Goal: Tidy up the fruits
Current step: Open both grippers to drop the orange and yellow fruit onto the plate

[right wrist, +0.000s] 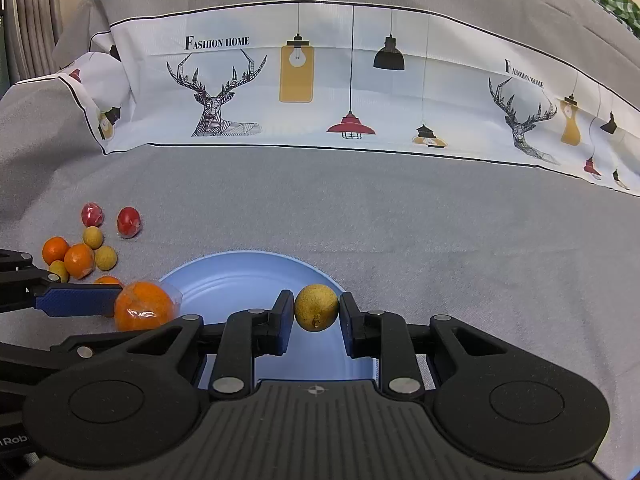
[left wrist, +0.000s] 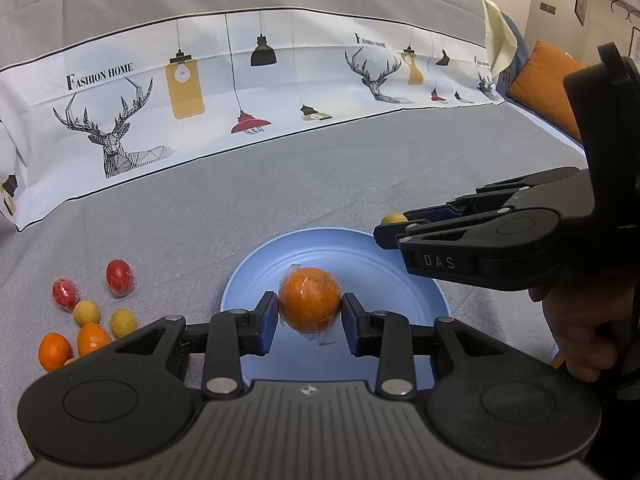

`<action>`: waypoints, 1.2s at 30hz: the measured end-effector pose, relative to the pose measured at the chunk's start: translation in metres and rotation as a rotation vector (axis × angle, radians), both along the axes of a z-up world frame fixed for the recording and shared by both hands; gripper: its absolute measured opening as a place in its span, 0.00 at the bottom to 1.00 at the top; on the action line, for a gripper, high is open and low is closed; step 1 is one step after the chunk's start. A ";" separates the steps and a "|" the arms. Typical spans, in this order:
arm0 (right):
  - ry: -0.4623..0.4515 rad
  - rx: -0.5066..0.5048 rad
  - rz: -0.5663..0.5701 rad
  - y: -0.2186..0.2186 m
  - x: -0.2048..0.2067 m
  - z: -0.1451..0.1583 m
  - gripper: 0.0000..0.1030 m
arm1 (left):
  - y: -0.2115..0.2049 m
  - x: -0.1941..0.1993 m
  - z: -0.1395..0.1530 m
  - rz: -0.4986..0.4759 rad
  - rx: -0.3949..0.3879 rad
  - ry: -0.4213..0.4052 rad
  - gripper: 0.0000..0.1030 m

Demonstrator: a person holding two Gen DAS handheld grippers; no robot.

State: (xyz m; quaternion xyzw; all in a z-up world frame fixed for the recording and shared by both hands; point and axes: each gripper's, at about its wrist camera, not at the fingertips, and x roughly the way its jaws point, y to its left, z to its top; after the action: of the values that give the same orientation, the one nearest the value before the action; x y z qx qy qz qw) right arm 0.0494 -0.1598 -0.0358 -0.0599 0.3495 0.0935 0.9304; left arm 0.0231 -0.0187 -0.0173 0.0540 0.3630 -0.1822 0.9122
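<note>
My left gripper (left wrist: pixel 309 320) is shut on a plastic-wrapped orange (left wrist: pixel 309 298), held above the light blue plate (left wrist: pixel 320 248). My right gripper (right wrist: pixel 316 314) is shut on a small yellow-brown fruit (right wrist: pixel 316 307) over the same plate (right wrist: pixel 224 276). In the left wrist view the right gripper (left wrist: pixel 388 226) reaches in from the right at the plate's far rim, its yellow fruit (left wrist: pixel 394 218) just showing. The right wrist view shows the left gripper's blue pad (right wrist: pixel 76 300) against the orange (right wrist: pixel 144 306) at the plate's left edge.
A cluster of loose fruits lies on the grey cloth left of the plate: two red ones (left wrist: pixel 119 277), yellow ones (left wrist: pixel 86 313) and oranges (left wrist: pixel 93 338). A white printed cloth (left wrist: pixel 240 92) runs across the back. An orange cushion (left wrist: pixel 548 80) and a hand (left wrist: pixel 580 332) are at the right.
</note>
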 end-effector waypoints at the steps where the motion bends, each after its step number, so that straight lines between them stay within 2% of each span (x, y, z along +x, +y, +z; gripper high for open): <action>1: 0.001 -0.001 0.001 0.000 0.000 0.000 0.25 | 0.000 0.000 0.000 0.000 0.000 0.000 0.37; 16: -0.004 -0.009 0.001 0.000 0.000 0.001 0.26 | 0.000 0.001 0.002 -0.002 -0.015 0.006 0.39; 18: -0.008 -0.012 -0.010 -0.001 0.000 0.001 0.36 | 0.001 0.000 0.003 0.000 -0.023 0.004 0.39; 19: -0.012 -0.011 -0.018 -0.001 0.000 0.001 0.45 | 0.001 0.001 0.003 0.001 -0.023 0.003 0.39; 20: -0.015 -0.011 -0.024 -0.001 0.000 0.002 0.48 | 0.002 0.001 0.003 0.004 -0.023 0.003 0.39; 36: -0.040 -0.050 -0.047 -0.001 -0.001 0.003 0.48 | 0.005 0.001 0.004 0.025 -0.023 -0.012 0.39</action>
State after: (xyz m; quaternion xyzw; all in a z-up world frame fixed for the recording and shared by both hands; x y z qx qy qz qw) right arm 0.0484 -0.1611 -0.0327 -0.0770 0.3342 0.0618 0.9373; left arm 0.0244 -0.0140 -0.0128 0.0402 0.3560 -0.1745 0.9172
